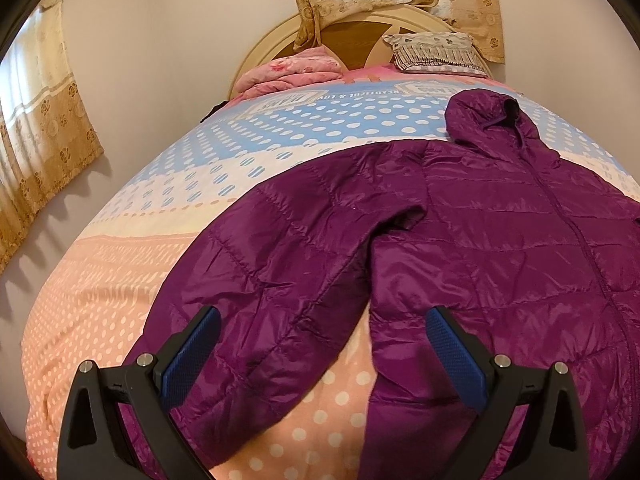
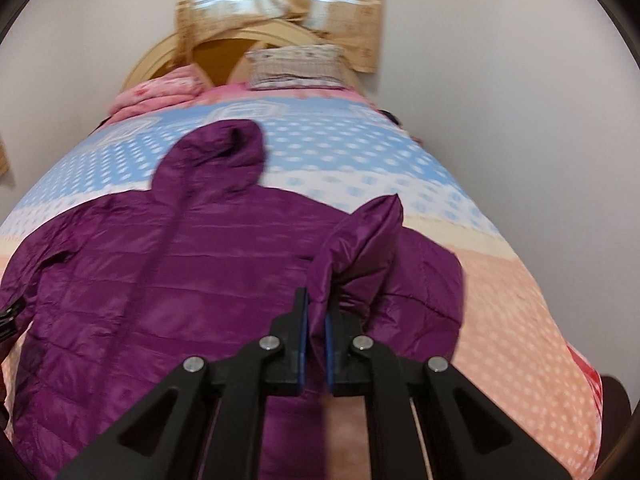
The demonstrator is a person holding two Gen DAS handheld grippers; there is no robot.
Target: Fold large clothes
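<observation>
A purple quilted hooded jacket lies front up on the dotted bedspread, hood toward the headboard. My left gripper hangs open just above the jacket's left sleeve, blue pads on either side of it, not touching. In the right wrist view the jacket spreads across the bed. My right gripper is shut on the jacket's right sleeve, which is lifted and folded up over the body. The view is blurred by motion.
A pink folded quilt and a patterned pillow lie by the rounded wooden headboard. Curtains hang on the walls left and behind. The bed's far half carries only the spread.
</observation>
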